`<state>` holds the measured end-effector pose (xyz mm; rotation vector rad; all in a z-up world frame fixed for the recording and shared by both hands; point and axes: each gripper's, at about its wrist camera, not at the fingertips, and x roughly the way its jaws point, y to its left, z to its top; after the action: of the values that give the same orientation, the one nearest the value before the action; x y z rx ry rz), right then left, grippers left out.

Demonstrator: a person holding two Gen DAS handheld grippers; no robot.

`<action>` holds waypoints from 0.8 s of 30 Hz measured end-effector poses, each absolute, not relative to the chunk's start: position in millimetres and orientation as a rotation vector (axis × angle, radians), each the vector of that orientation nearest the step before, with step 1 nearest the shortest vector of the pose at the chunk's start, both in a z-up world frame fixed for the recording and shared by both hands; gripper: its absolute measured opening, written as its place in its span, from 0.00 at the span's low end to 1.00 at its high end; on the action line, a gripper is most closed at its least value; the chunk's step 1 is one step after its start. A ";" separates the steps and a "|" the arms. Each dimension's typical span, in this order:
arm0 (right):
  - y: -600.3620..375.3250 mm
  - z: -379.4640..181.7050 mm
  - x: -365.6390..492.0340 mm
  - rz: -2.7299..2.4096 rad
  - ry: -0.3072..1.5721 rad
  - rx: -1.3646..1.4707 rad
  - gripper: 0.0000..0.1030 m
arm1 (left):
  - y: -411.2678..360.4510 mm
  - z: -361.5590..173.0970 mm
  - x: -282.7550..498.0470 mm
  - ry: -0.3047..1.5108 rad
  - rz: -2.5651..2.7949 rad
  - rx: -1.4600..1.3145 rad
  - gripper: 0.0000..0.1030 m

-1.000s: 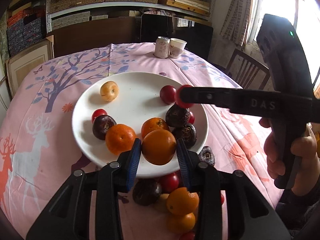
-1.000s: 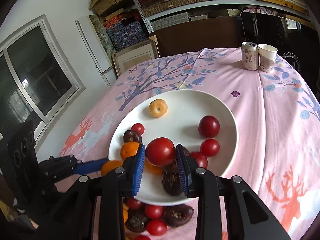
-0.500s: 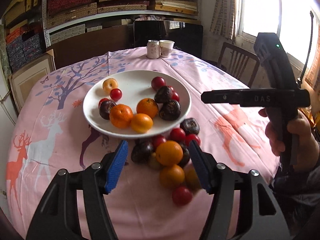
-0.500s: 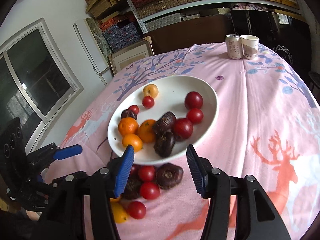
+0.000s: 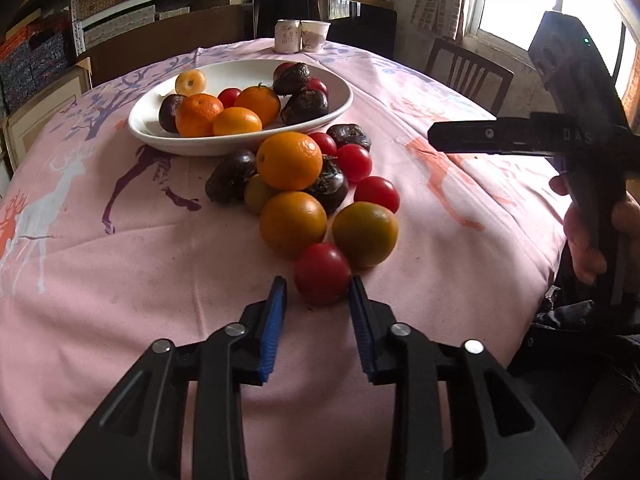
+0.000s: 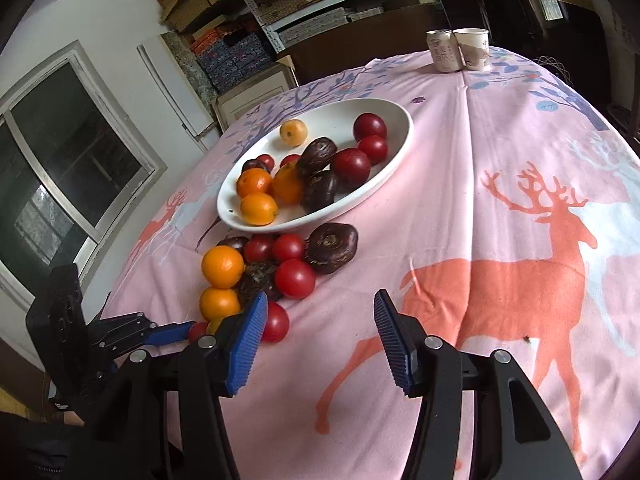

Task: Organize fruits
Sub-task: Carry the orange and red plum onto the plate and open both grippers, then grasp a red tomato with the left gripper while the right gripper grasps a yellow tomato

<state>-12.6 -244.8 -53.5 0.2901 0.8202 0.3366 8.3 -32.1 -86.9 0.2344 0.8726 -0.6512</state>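
**Picking the nearest tomato from the loose pile**

Situation. The left gripper (image 5: 318, 300) is low over the pink cloth (image 5: 120, 264) with its jaws spread, one blue pad on each side of the nearest tomato (image 5: 322, 273). The pads appear close to the fruit but not yet pressed on it. The right gripper (image 6: 320, 328) hangs over bare cloth, jaws spread wide and empty, to the right of the pile.

Location of the fruit. Part of the fruit lies in the white plate (image 5: 340, 106). The rest sits in a loose pile (image 5: 308, 184) on the cloth just in front of the plate: oranges, tomatoes and dark fruits, touching one another.

Procedure, as judged from these views.
1. Advance the left gripper until the tomato's widest part sits between the pad centres.
2. Close slowly. The skin looks smooth and the fruit soft, so stop at first firm contact.
3. Lift straight up. The greenish orange (image 5: 365, 234) touches or nearly touches the tomato and may roll if dragged sideways.
4. Carry to the plate and lower into a free spot at its far side.

Caution. Keep the right gripper clear of the left gripper's path.
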 end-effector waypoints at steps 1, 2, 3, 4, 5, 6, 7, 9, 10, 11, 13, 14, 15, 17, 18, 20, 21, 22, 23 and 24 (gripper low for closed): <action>-239.6 -52.3 -16.3 0.349 0.819 0.275 0.54 | -34.0 -85.7 5.5 0.855 -0.643 0.247 0.25; -233.9 -51.0 -20.1 0.366 0.819 0.259 0.54 | -34.9 -83.3 1.9 0.835 -0.639 0.259 0.25; -228.1 -49.4 -23.4 0.382 0.819 0.241 0.54 | -34.5 -80.0 -1.7 0.817 -0.643 0.264 0.25; -221.1 -48.6 -27.1 0.399 0.819 0.219 0.54 | -33.5 -75.9 -4.3 0.805 -0.646 0.263 0.25; -214.1 -47.7 -30.5 0.415 0.816 0.195 0.54 | -31.4 -71.5 -6.1 0.797 -0.648 0.258 0.25; -205.5 -47.8 -34.2 0.433 0.812 0.168 0.54 | -28.0 -67.1 -7.1 0.791 -0.648 0.249 0.25; -197.8 -47.9 -37.1 0.452 0.811 0.145 0.54 | -24.0 -62.0 -7.5 0.783 -0.643 0.239 0.25; -182.6 -49.0 -40.7 0.489 0.814 0.109 0.54 | -14.5 -53.0 -7.7 0.767 -0.630 0.214 0.25; -176.2 -49.9 -41.2 0.500 0.816 0.095 0.54 | -10.4 -49.1 -7.1 0.762 -0.621 0.206 0.25; -170.4 -51.4 -40.4 0.501 0.821 0.082 0.54 | -6.4 -46.8 -6.5 0.758 -0.609 0.201 0.25; -163.8 -55.6 -36.9 0.496 0.837 0.081 0.54 | 0.6 -45.1 -4.2 0.763 -0.593 0.192 0.25; -162.2 -58.1 -34.3 0.497 0.847 0.089 0.54 | 4.3 -45.6 -3.0 0.769 -0.585 0.187 0.25; -160.7 -60.7 -31.0 0.498 0.859 0.098 0.54 | 6.6 -46.5 -1.8 0.776 -0.580 0.183 0.25; -157.3 -65.4 -25.1 0.479 0.874 0.094 0.54 | 10.7 -49.8 0.5 0.790 -0.575 0.171 0.25; -155.6 -67.4 -22.4 0.468 0.878 0.088 0.54 | 12.0 -51.5 1.5 0.797 -0.573 0.166 0.25; -153.5 -69.8 -17.7 0.450 0.878 0.088 0.54 | 12.5 -54.4 2.2 0.804 -0.571 0.163 0.25; -153.6 -70.9 -15.0 0.443 0.877 0.090 0.53 | 12.9 -55.4 2.3 0.806 -0.571 0.162 0.25; -154.2 -71.4 -13.7 0.432 0.872 0.093 0.48 | 12.9 -55.8 2.7 0.808 -0.572 0.160 0.25; -155.9 -72.0 -12.6 0.422 0.869 0.098 0.38 | 12.5 -56.4 3.6 0.808 -0.572 0.159 0.25; -158.9 -72.9 -10.8 0.425 0.870 0.112 0.37 | 12.7 -56.4 4.2 0.807 -0.572 0.158 0.25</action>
<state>-10.8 -158.9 -72.9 0.1121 0.8699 0.4248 4.2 12.7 -56.4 0.1582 0.8071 -0.5721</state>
